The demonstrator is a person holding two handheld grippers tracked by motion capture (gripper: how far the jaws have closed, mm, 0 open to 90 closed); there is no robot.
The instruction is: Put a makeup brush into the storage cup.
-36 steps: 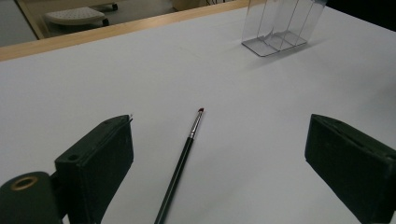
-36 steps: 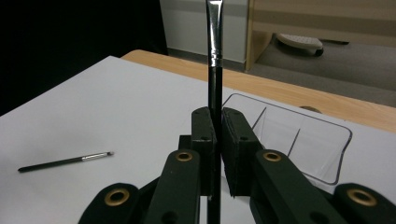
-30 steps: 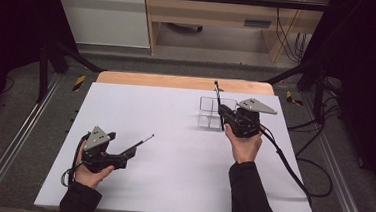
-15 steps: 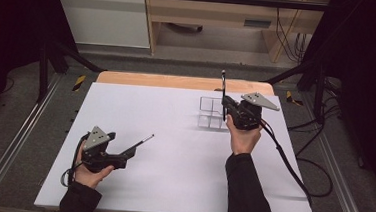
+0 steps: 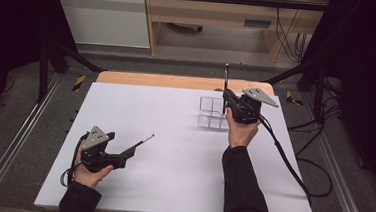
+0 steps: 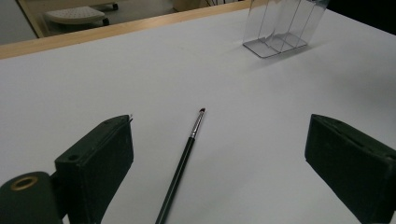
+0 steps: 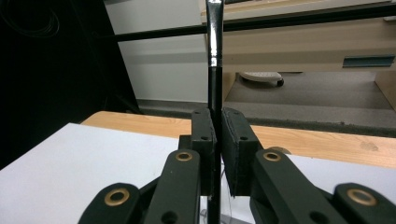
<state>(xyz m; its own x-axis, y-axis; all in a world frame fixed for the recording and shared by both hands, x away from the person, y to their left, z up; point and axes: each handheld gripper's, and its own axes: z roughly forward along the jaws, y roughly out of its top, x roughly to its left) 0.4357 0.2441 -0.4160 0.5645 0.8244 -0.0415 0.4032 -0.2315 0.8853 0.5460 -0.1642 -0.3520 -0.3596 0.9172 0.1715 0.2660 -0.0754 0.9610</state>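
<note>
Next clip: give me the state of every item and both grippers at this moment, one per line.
Left gripper: open, jaws wide apart either side of a brush, not touching it.
Brush on the table: lying flat on the white surface, unheld.
Right gripper: shut on a second brush.
Held brush: upright, clamped by its handle, at the organizer.
Clear organizer: standing upright on the table; what its compartments hold cannot be told.

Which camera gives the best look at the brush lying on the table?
The left gripper view: the loose brush lies sharp and close on the white table between that gripper's open jaws, tip pointing away. The high view shows it small, as a thin line beside the left gripper.
</note>
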